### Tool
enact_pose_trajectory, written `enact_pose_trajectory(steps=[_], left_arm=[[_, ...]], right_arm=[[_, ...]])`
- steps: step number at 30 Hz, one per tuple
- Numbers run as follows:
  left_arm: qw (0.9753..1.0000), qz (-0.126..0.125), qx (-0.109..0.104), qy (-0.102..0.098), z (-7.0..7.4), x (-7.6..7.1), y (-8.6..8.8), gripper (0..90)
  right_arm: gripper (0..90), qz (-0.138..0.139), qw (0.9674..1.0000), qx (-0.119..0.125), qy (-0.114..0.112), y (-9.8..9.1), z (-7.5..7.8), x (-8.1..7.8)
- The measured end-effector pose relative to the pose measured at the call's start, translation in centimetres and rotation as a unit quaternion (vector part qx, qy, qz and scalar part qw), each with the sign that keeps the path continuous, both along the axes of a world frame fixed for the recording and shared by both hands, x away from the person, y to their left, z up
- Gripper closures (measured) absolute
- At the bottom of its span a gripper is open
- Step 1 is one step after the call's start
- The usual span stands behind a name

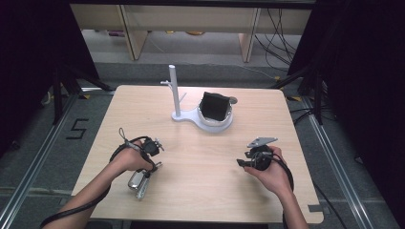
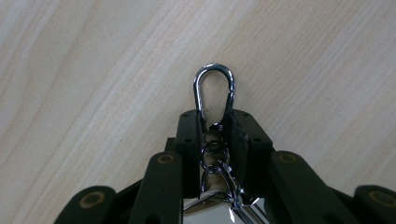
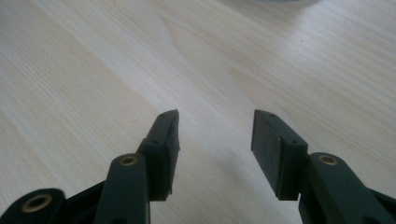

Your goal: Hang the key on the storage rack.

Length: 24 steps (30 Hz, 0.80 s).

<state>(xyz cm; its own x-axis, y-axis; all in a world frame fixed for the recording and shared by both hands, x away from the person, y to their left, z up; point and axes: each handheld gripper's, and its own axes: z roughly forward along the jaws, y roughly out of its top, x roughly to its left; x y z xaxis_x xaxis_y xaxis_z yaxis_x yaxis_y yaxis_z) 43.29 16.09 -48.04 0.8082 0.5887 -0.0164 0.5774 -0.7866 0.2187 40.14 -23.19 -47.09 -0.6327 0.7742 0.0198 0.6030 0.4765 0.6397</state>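
Left gripper view: carabiner [image 2: 214, 88] pinched between left claw [image 2: 215, 122] pads.

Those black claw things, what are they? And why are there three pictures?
A person sits at a wooden table and holds a squeeze tool in each hand. One picture looks down from above. The other two come from little cameras riding on the tools, looking along their black jaws.

The left gripper is pinching a shiny metal clip with small rings hanging from it. From above, it is near the table's front left. The right gripper has its jaws apart, with nothing between them, just above the wood.

Further back stands a white stand with a post, and something dark sits in its round dish.
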Motion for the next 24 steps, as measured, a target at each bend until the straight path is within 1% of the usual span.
enact_pose_trajectory(steps=[2, 4, 6, 9, 10, 11, 12, 14, 15, 16, 17, 19, 20, 21, 22, 23, 24], left_arm=[[1.0000, 0.005, -0.001, 0.002, 0.0, 0.0, 0.0, 72.7], [1.0000, 0.004, 0.002, 0.002, 0.0, 0.1, -0.1, 72.6], [0.9999, 0.001, 0.009, 0.005, 0.1, 0.1, -0.2, 73.0], [0.9999, 0.007, 0.009, 0.001, 0.1, 0.0, -0.3, 73.6], [0.9999, 0.009, 0.008, 0.000, 0.1, -0.1, -0.4, 73.9], [0.9999, 0.012, 0.007, -0.001, 0.1, -0.1, -0.3, 74.2], [0.9999, 0.012, 0.007, -0.002, 0.1, -0.2, -0.2, 74.5], [0.9998, 0.021, -0.002, -0.004, 0.0, -0.3, 0.0, 75.7], [0.9997, 0.022, -0.005, -0.004, 0.0, -0.3, 0.1, 76.2], [0.9996, 0.025, -0.009, -0.004, 0.0, -0.3, 0.2, 76.4], [0.9994, 0.031, -0.018, -0.003, 0.0, -0.2, 0.3, 76.5], [0.9992, 0.035, -0.021, 0.000, 0.0, -0.2, 0.5, 76.7], [0.9994, 0.029, -0.017, 0.001, 0.1, -0.1, 0.6, 76.9], [0.9991, 0.037, -0.022, 0.000, 0.1, -0.1, 0.6, 77.4], [0.9989, 0.038, -0.027, -0.010, 0.3, -0.1, 0.7, 80.5], [0.9982, 0.047, -0.035, -0.012, 0.2, -0.1, 0.9, 84.6], [0.9982, 0.045, -0.041, -0.004, 0.1, 0.0, 1.1, 84.4]], right_arm=[[52.4, 0.000, 1.0000, -0.001, 0.000, 0.0, 0.0, 0.0], [52.3, -0.002, 1.0000, 0.001, 0.002, 0.0, 0.0, 0.0], [52.3, -0.004, 1.0000, 0.001, 0.005, 0.0, 0.0, -0.1], [52.1, -0.004, 1.0000, 0.002, 0.008, 0.0, -0.1, -0.1], [51.9, -0.002, 1.0000, -0.001, 0.007, 0.0, -0.1, -0.1], [51.9, -0.003, 1.0000, 0.003, 0.001, 0.0, -0.3, -0.1], [51.8, -0.002, 1.0000, 0.002, 0.001, 0.0, -0.3, -0.1], [51.7, -0.003, 1.0000, 0.002, 0.000, 0.0, -0.3, -0.1], [51.8, -0.006, 0.9999, 0.006, 0.007, 0.0, -0.2, -0.2], [51.7, -0.004, 0.9999, 0.001, 0.012, -0.1, -0.1, -0.2], [51.7, -0.004, 0.9999, 0.001, 0.011, 0.0, -0.1, -0.2], [51.8, 0.000, 1.0000, -0.001, 0.007, -0.1, -0.1, -0.1], [51.7, -0.003, 1.0000, 0.003, -0.001, 0.0, -0.3, -0.1], [51.7, -0.005, 1.0000, 0.002, 0.000, 0.0, -0.3, -0.1], [51.7, -0.003, 1.0000, 0.002, 0.000, 0.0, -0.3, -0.1], [51.7, -0.002, 1.0000, 0.001, 0.000, 0.0, -0.3, -0.1], [51.7, -0.002, 1.0000, 0.001, 0.001, 0.0, -0.3, -0.1]])
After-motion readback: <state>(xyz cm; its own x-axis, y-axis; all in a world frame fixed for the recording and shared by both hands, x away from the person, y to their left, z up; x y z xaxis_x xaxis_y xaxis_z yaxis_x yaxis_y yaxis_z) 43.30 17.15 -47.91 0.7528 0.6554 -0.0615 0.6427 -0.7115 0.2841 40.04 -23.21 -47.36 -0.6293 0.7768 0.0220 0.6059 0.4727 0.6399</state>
